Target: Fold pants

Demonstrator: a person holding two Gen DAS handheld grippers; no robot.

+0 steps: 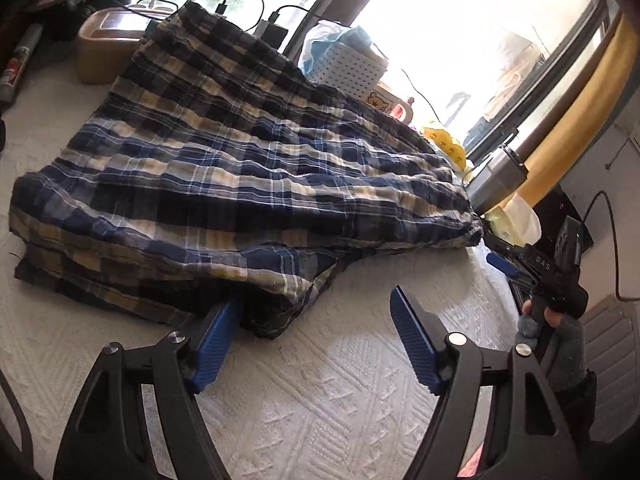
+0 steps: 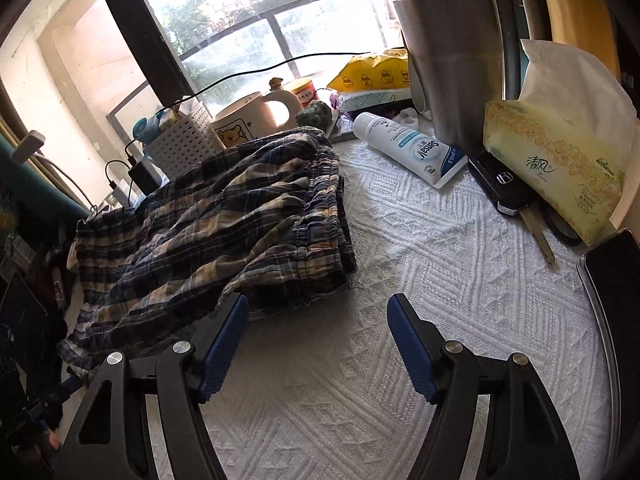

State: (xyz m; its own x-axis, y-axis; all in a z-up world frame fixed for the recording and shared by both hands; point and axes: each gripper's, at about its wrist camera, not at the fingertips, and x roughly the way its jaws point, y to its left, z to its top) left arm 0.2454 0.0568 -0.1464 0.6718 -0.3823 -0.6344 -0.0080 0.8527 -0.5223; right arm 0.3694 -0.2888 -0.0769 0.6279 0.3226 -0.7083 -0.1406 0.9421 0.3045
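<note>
Blue, tan and white plaid pants lie bunched and partly folded on a white textured cloth. My left gripper is open at the pants' near edge; its left finger touches a hanging fold, its right finger is over bare cloth. The right gripper shows at the right edge in a gloved hand. In the right wrist view the pants lie left with the elastic waistband toward me. My right gripper is open at the waistband's near corner, its left finger touching the fabric.
Along the window stand a tan box, a white basket, a mug, a steel tumbler, a lotion tube, a car key, a tissue pack and chargers with cables. A dark tablet lies at right.
</note>
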